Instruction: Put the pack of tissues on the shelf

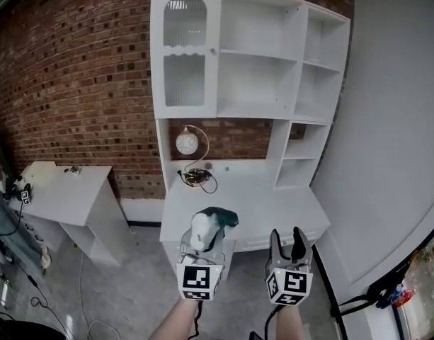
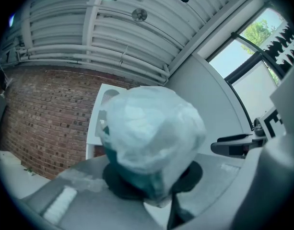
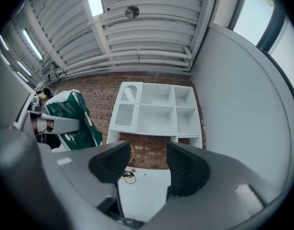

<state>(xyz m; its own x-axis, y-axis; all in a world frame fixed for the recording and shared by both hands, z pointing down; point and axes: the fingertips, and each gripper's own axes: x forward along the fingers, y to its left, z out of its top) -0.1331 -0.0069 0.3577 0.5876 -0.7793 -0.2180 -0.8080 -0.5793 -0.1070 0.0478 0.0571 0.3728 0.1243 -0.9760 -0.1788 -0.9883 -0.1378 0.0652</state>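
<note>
Left hand-held gripper (image 1: 204,243): clamped on the pack of tissues (image 1: 215,220).
Right hand-held gripper (image 1: 290,234): jaws wide, empty.
Plan: I aim squarely into the shelf unit (image 1: 255,113).

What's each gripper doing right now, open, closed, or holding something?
Left gripper: shut on the pack of tissues.
Right gripper: open, nothing between its jaws.

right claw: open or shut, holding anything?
Open, empty. In the right gripper view the right claw has jaws apart, with only the distant white shelf unit seen between them.
</note>
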